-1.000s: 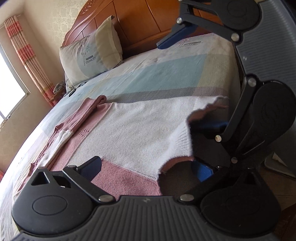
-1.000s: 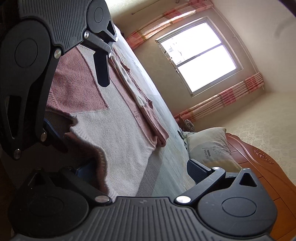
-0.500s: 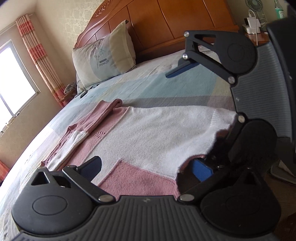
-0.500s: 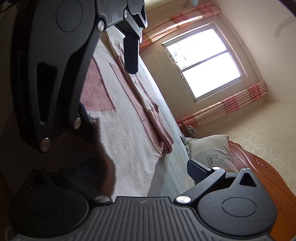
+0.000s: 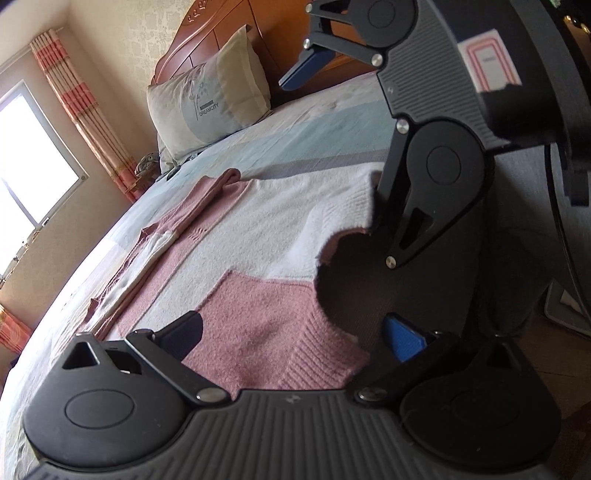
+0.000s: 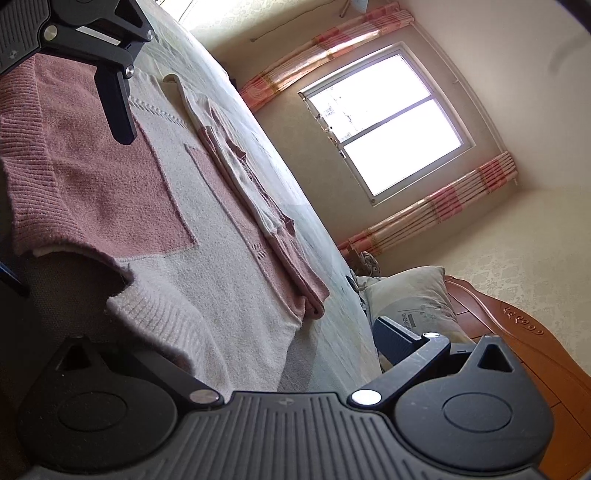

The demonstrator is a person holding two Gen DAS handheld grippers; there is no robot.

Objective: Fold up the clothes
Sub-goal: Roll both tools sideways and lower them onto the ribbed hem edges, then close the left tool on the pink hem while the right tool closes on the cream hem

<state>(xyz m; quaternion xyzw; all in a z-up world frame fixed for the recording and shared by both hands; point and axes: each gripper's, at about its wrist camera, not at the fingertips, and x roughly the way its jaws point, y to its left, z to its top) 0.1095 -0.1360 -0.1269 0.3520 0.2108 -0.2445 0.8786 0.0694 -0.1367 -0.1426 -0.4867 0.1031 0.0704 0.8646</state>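
While both claws, left claw (image 5: 291, 328) and right claw (image 6: 255, 343), were held wide, the soft, limp sweater (image 5: 280, 229) was judged best gripped at the ribbed hem, lower frame.

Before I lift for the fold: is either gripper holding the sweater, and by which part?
Nothing is clamped. The left gripper and the right gripper are both wide open, each straddling the ribbed hem of the sweater.

Home bedroom: bed (image 5: 332, 122), pillow (image 5: 207, 107), curtained window (image 6: 388, 118).

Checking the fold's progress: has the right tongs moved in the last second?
Yes. In the left wrist view, the right tongs have risen against the headboard.
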